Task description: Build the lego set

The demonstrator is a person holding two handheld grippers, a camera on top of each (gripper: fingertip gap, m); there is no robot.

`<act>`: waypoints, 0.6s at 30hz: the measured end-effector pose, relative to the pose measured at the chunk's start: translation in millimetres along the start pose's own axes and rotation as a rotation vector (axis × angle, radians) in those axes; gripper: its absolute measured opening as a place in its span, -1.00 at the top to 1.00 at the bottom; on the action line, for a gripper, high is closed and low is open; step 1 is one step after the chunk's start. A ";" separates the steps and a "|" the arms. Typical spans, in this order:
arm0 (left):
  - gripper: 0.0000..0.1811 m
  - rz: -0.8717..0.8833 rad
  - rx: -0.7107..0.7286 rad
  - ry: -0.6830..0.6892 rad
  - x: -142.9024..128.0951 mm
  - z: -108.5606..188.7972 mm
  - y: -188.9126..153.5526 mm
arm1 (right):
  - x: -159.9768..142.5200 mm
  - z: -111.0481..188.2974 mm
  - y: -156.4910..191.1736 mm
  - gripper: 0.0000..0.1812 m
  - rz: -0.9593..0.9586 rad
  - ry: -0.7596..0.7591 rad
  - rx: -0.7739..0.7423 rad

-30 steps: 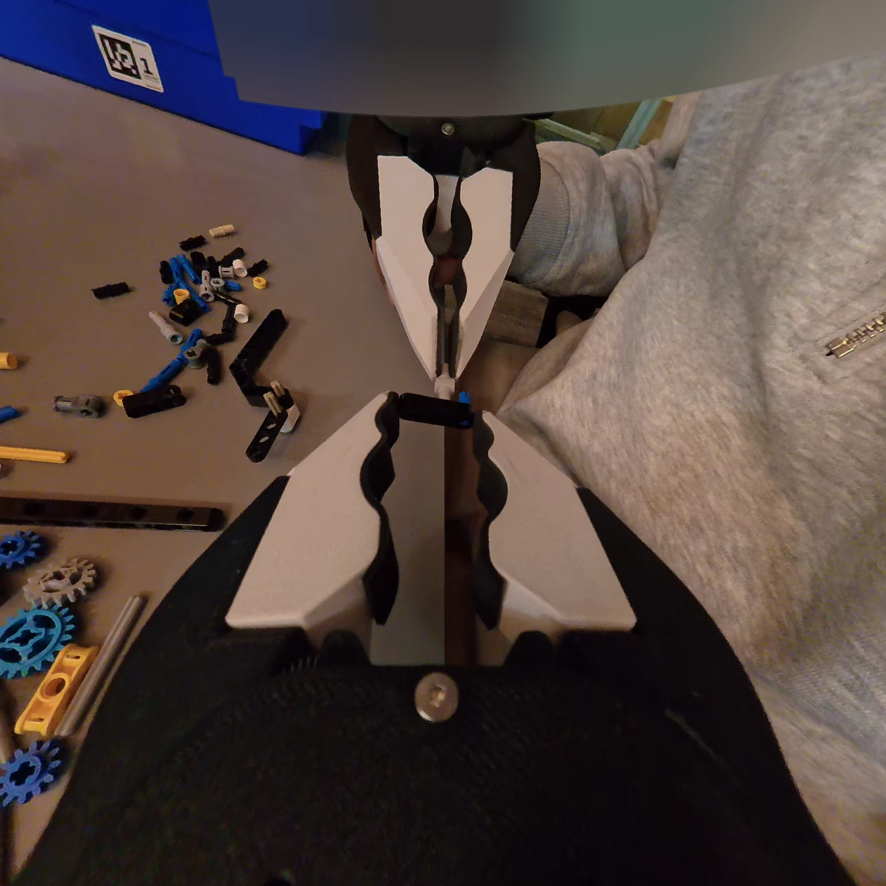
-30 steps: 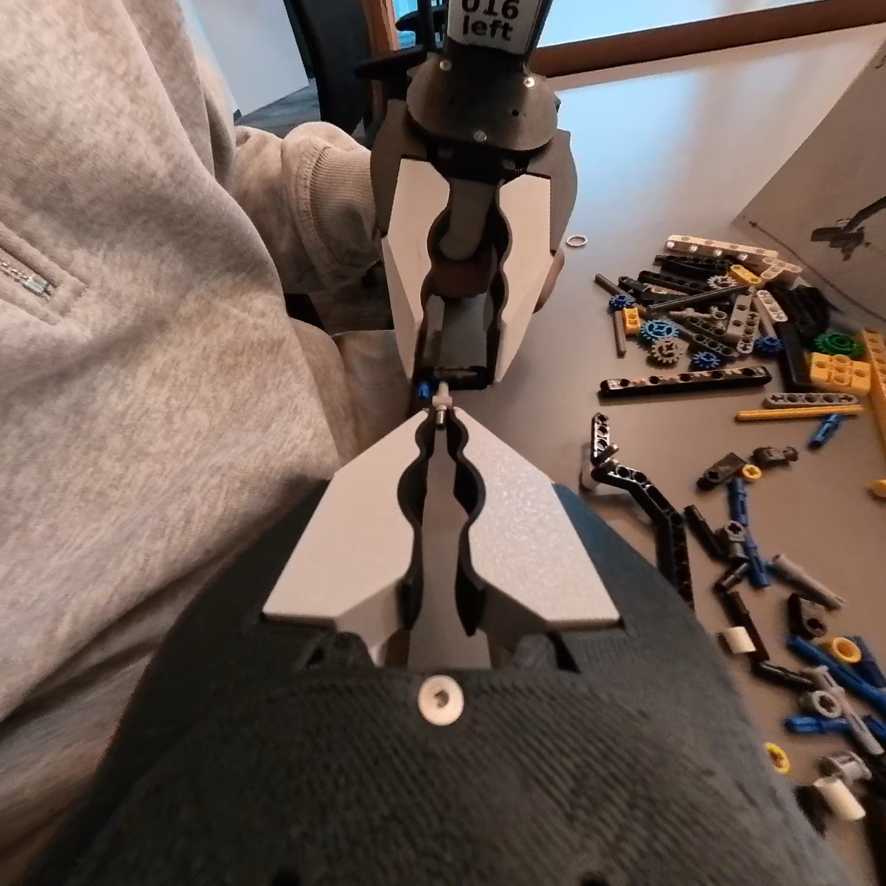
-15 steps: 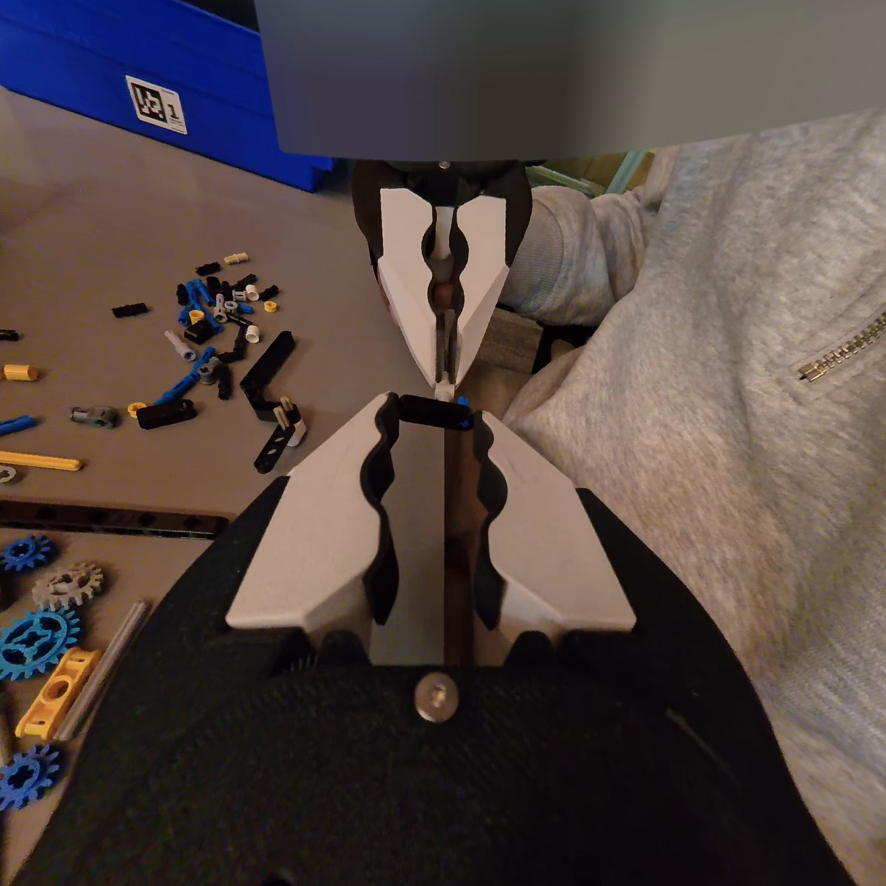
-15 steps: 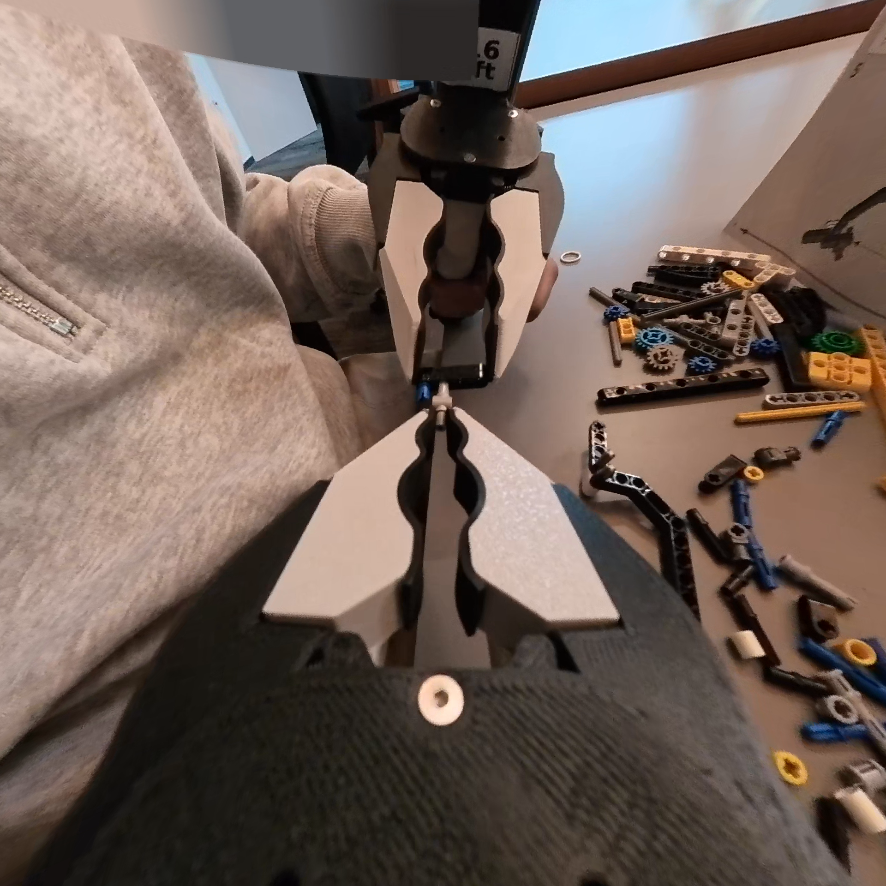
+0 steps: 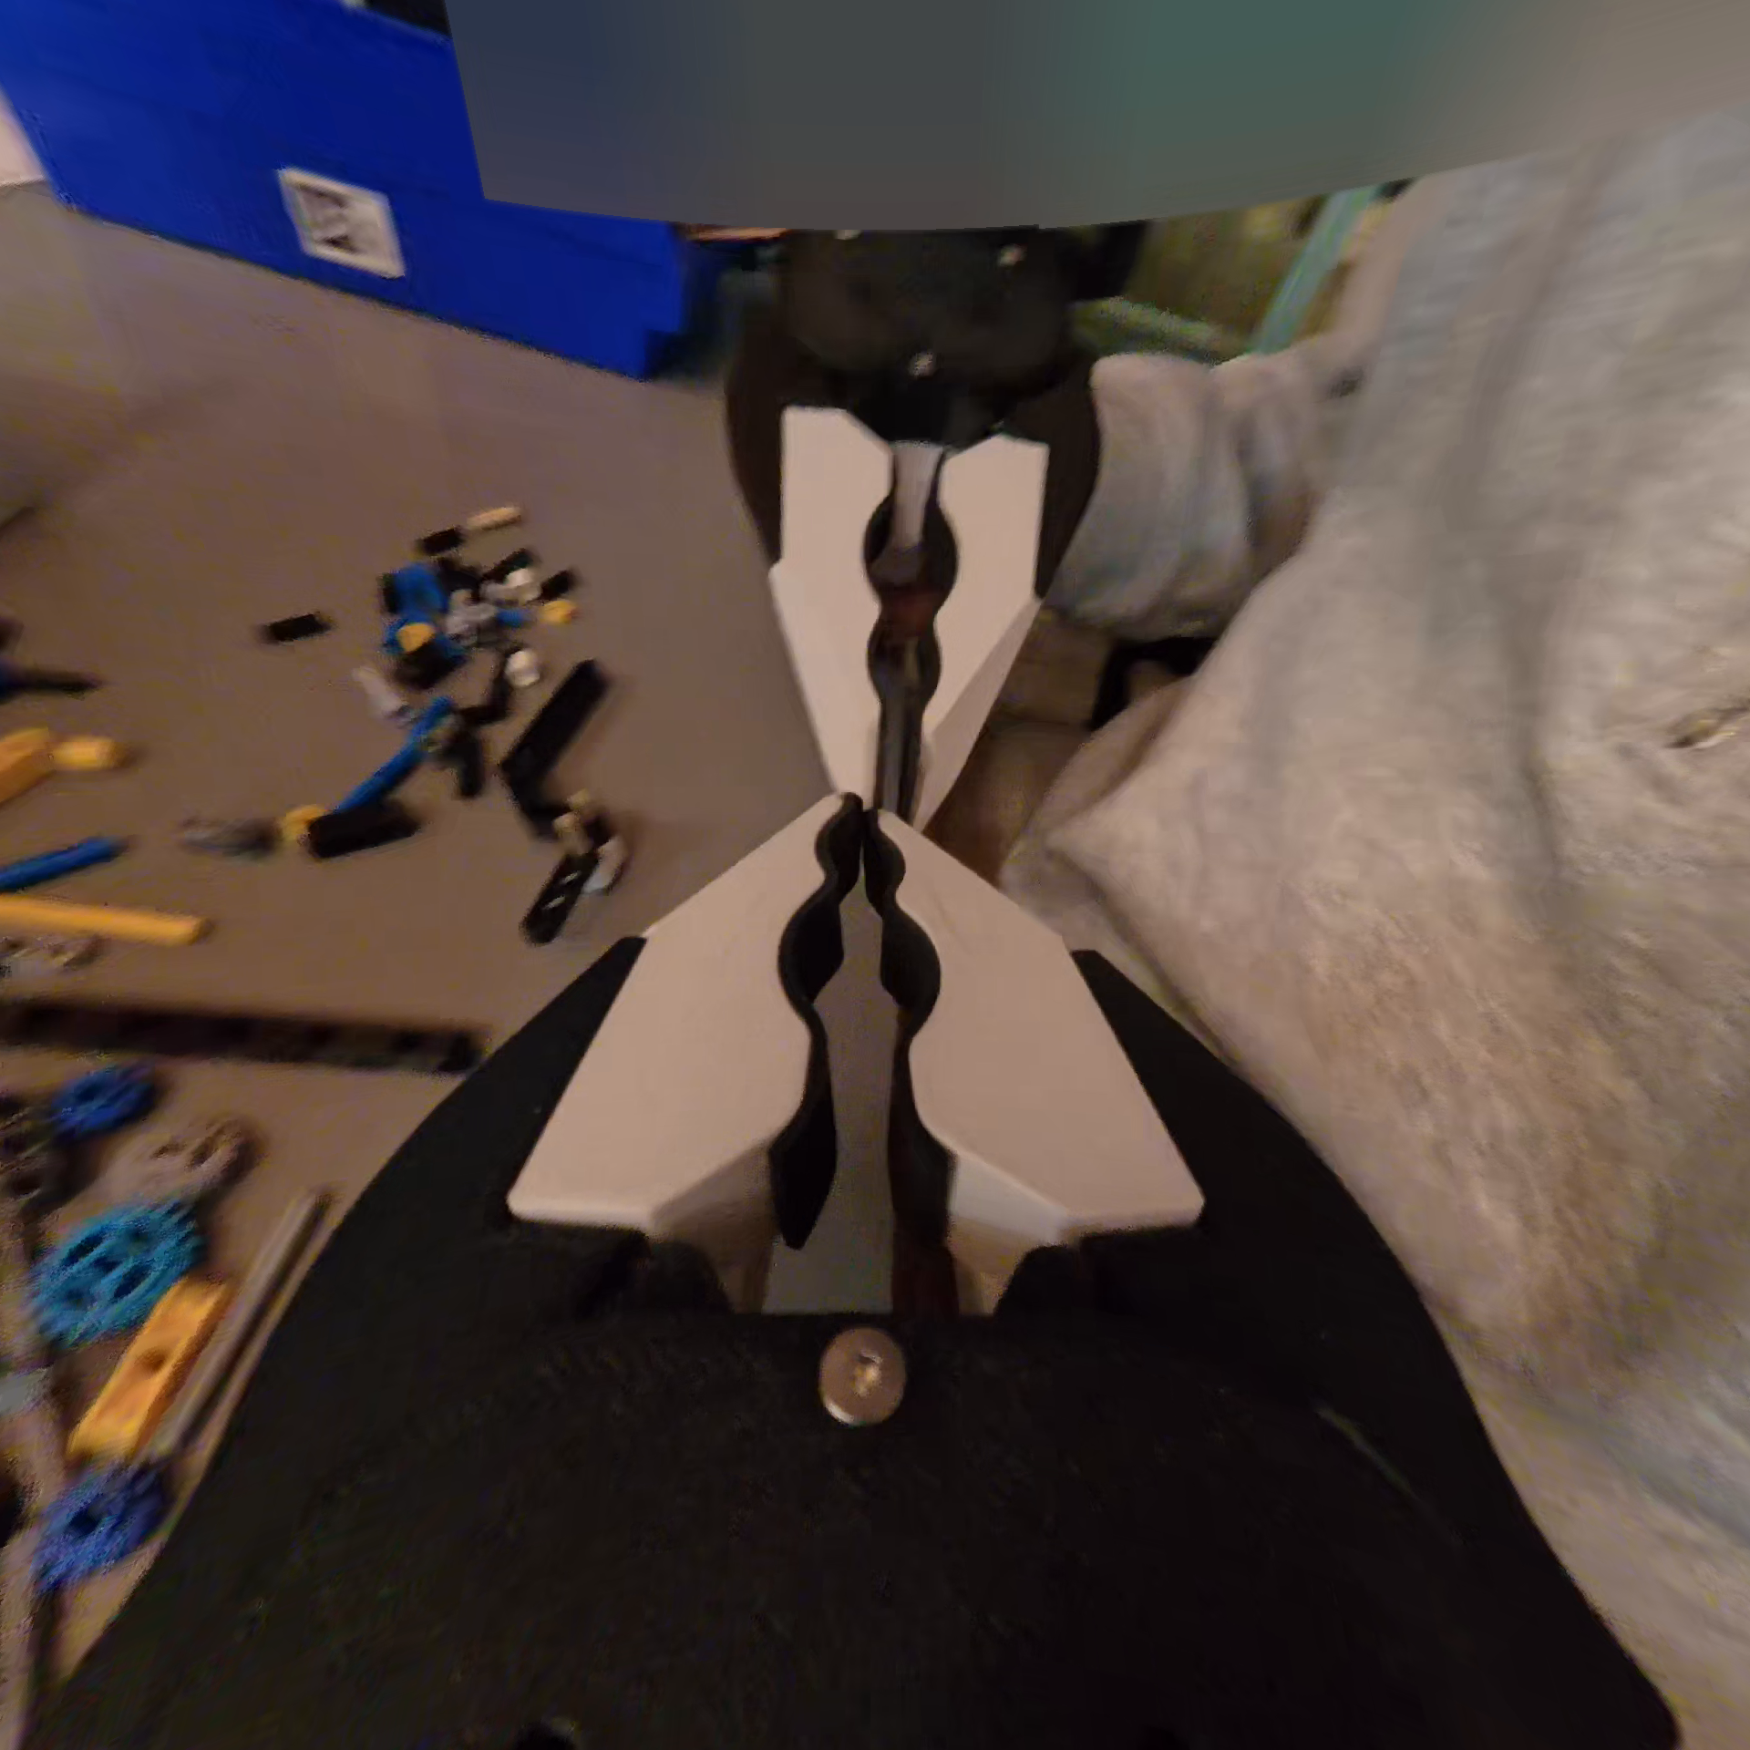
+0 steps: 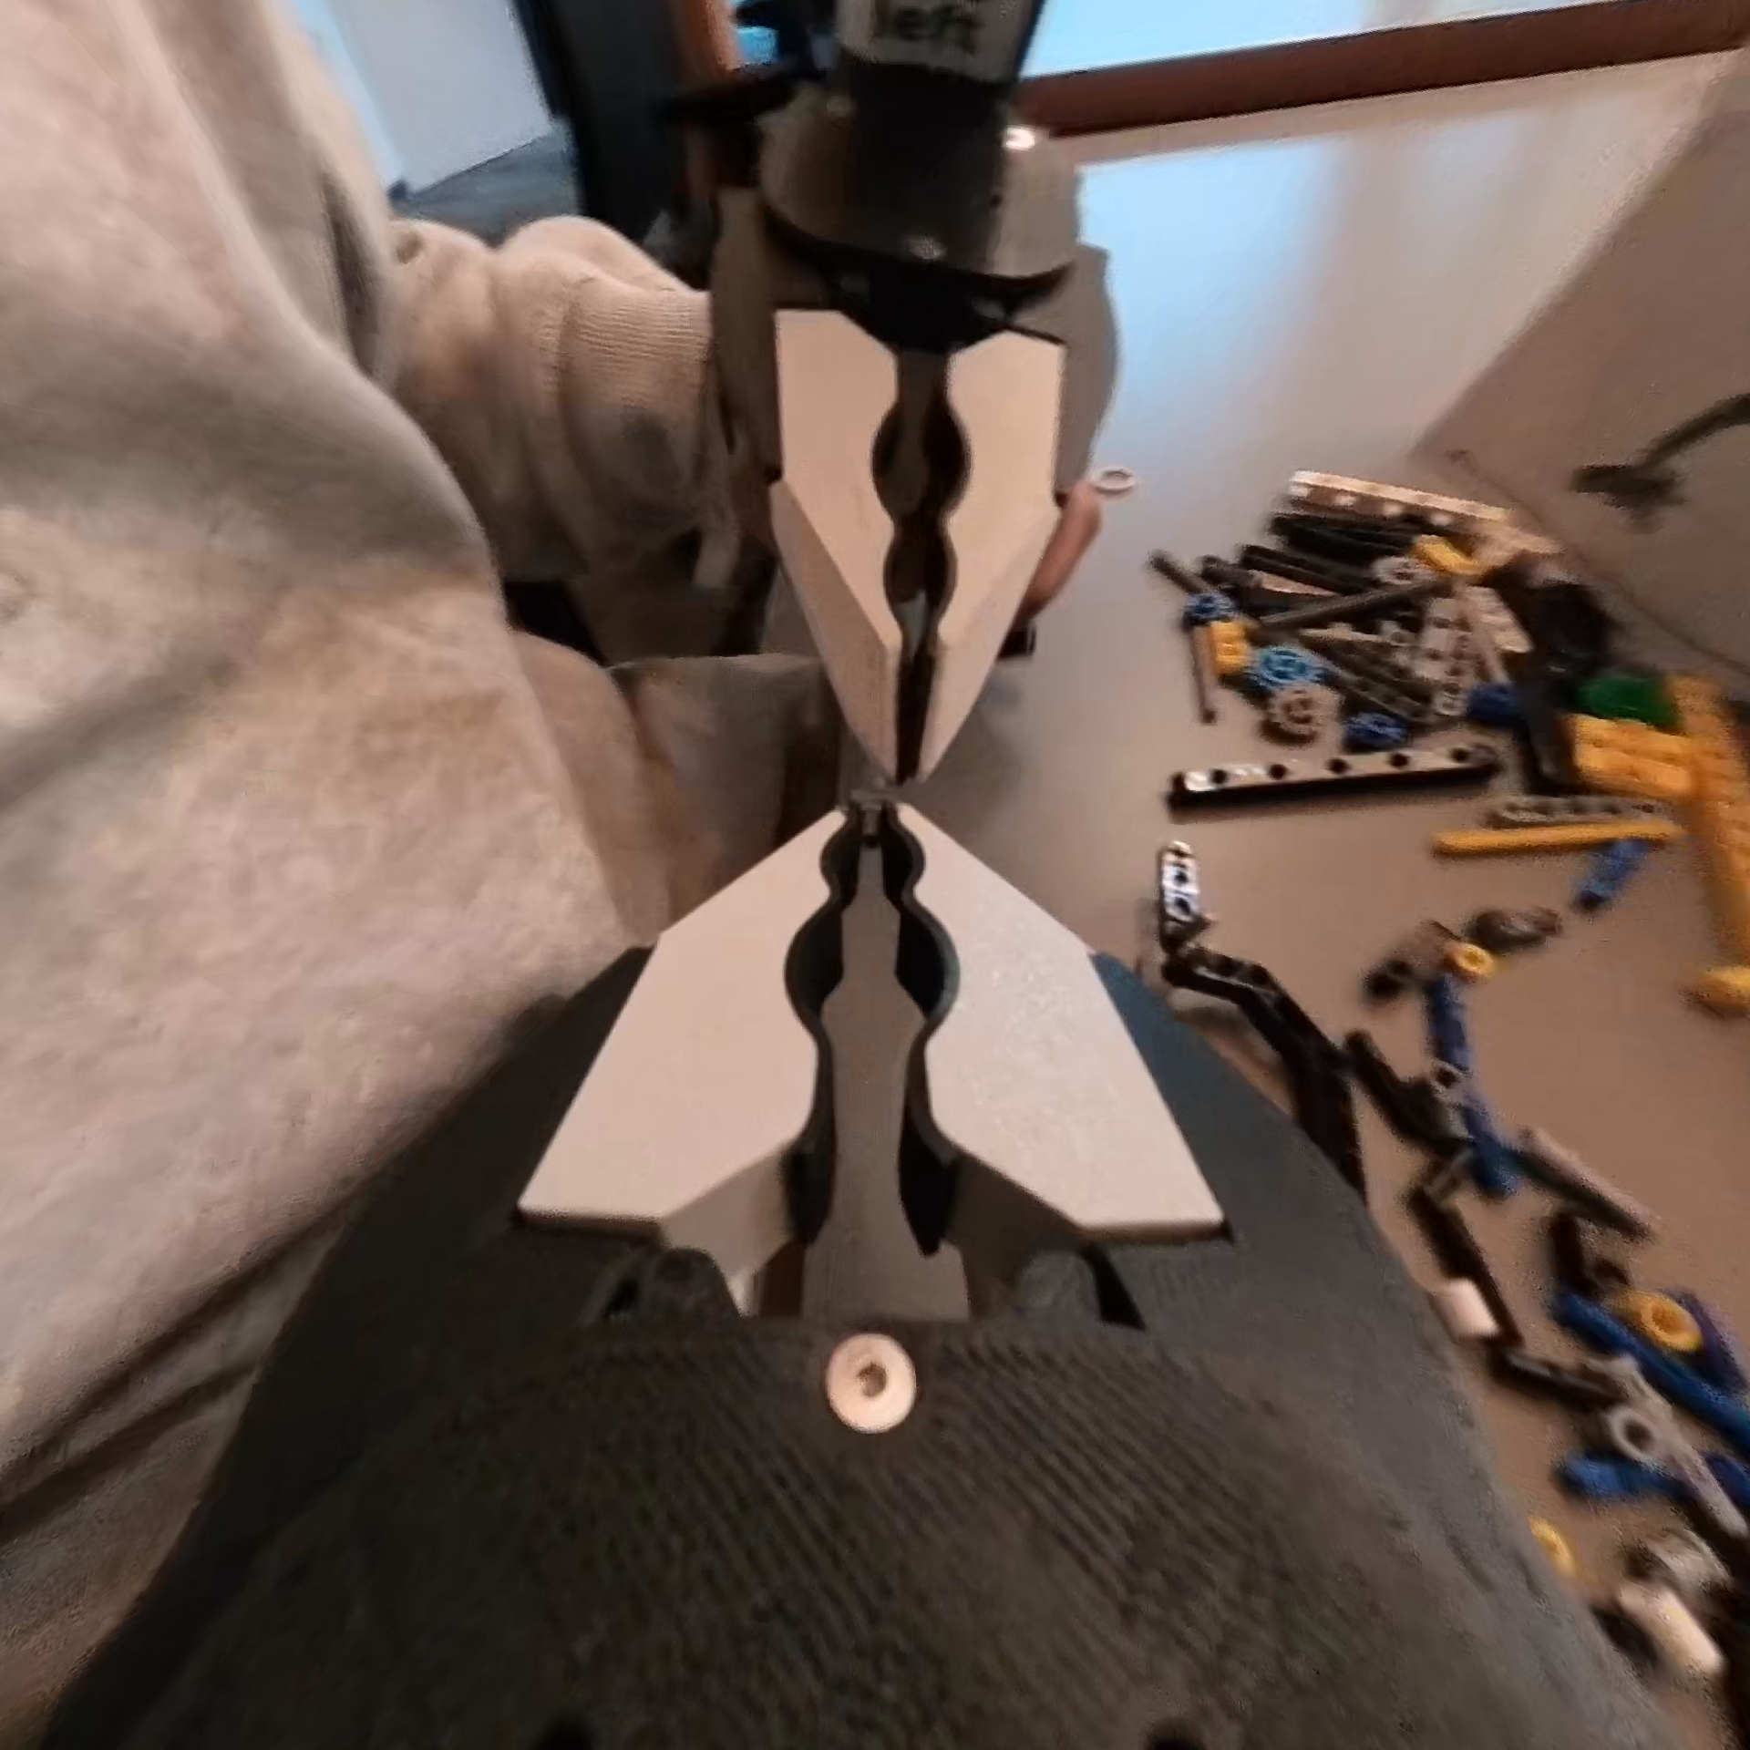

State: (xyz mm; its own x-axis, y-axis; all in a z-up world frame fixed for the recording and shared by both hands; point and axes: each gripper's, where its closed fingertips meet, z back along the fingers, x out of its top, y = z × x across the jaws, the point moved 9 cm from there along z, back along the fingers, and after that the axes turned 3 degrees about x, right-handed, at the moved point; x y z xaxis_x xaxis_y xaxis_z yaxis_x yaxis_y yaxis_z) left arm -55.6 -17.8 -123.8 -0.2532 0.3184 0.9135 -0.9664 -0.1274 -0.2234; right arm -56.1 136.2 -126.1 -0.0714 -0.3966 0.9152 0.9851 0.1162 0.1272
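My left gripper (image 5: 855, 816) is shut tip to tip, with nothing visible between its fingers. It also shows in the right wrist view (image 6: 901, 769), pointing down at my right gripper. My right gripper (image 6: 866, 816) is shut on a small grey pin (image 6: 867, 803) that pokes out of its tips. It also shows in the left wrist view (image 5: 895, 805). The two grippers meet tip to tip above the table edge, in front of a person's grey sweater (image 5: 1420, 852). The short black piece is in neither view.
Loose lego parts lie on the grey table: a long black beam (image 6: 1326, 772), a bent black beam (image 6: 1259, 1004), blue gears (image 5: 114, 1264), yellow pieces (image 6: 1629, 758) and blue pins. A blue bin (image 5: 284, 142) stands at the back. A white box (image 6: 1610, 331) stands far right. Left and right tips are no more than a few centimetres apart.
My left gripper held a short black piece with a blue pin between wide jaws; now its jaws are closed and the piece is out of sight. Both views are blurred by motion.
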 end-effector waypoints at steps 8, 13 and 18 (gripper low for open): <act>1.00 0.058 0.263 -0.096 6.1 23.5 25.7 | -4.1 12.1 -17.9 0.97 -0.050 0.041 -0.157; 1.00 0.136 0.379 -0.274 17.5 66.8 37.6 | -2.4 9.7 -13.9 0.97 -0.054 0.014 -0.124; 1.00 0.155 0.445 -0.386 26.0 103.0 33.6 | -3.6 7.4 -9.6 0.97 -0.053 0.007 -0.104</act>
State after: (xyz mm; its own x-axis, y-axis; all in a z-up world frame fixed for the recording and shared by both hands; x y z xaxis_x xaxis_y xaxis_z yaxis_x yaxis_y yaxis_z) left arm -89.9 -110.5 -72.5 -0.2739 -0.0881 0.9577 -0.7871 -0.5517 -0.2758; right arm -66.5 143.3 -127.7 -0.1227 -0.4056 0.9058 0.9909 0.0000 0.1343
